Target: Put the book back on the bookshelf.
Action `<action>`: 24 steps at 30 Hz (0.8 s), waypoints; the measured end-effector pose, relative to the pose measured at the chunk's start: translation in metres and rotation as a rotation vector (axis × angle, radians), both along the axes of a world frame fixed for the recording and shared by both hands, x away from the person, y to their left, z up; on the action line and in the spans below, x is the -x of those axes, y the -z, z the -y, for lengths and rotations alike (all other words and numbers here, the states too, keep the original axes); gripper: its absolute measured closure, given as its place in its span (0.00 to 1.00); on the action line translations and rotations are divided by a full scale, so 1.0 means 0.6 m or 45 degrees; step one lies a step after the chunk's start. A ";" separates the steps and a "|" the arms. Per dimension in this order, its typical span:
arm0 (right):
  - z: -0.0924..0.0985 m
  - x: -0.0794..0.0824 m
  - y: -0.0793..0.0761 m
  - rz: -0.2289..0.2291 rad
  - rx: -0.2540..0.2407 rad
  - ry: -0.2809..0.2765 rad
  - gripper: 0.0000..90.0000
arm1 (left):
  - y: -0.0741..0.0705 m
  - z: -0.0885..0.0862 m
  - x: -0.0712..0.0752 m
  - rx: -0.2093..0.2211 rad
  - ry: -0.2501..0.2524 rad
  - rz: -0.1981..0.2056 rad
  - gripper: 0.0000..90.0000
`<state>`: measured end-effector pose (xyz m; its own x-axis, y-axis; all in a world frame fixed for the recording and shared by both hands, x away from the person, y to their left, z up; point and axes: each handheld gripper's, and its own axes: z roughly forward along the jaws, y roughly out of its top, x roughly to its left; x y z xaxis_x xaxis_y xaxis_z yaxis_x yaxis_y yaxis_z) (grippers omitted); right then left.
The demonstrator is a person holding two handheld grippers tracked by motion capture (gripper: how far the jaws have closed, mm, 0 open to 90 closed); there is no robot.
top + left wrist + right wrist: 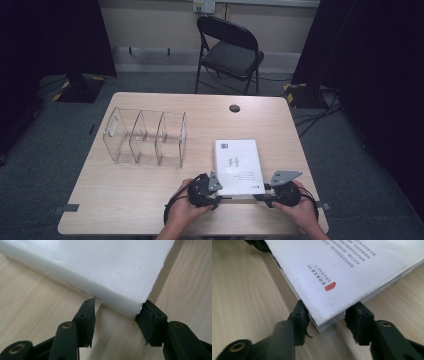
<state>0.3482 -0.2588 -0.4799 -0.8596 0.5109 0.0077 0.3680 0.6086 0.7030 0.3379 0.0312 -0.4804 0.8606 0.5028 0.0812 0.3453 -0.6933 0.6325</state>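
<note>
Your white book (239, 165) lies flat on the table (135, 195), toward your near right side, with its near edge facing you. You have one pair of tongs at each near corner of it.

Your left tongs (216, 198) sit at the book's near left corner. In the left gripper view the tongs (116, 312) straddle that corner: one jaw tip touches the spine side where small print runs along it, and the other jaw presses against the end face right at the corner. The jaws are drawn in narrow and grip the corner of the book (100, 270).

Your right tongs (260, 198) sit at the near right corner. In the right gripper view the tongs (327, 315) have the corner of the book (332, 267) between them, near the small red stamp (330, 286) on the cover. Both jaws lie against the page edges on either side of the corner, so they are closed on it at a moderate width.

The clear plastic rack (145, 137) stands well apart from the book, on the left half of the table.
</note>
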 end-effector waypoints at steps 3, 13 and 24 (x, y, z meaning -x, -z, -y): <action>0.004 0.001 -0.012 0.017 -0.036 -0.007 0.72 | -0.004 -0.003 -0.002 0.038 -0.021 -0.014 0.47; 0.003 0.002 -0.021 0.012 -0.124 -0.019 0.78 | -0.049 0.025 -0.006 0.039 0.048 0.128 0.22; -0.008 0.002 -0.031 0.026 -0.138 -0.017 0.80 | -0.029 0.096 -0.019 -0.096 0.080 0.244 0.04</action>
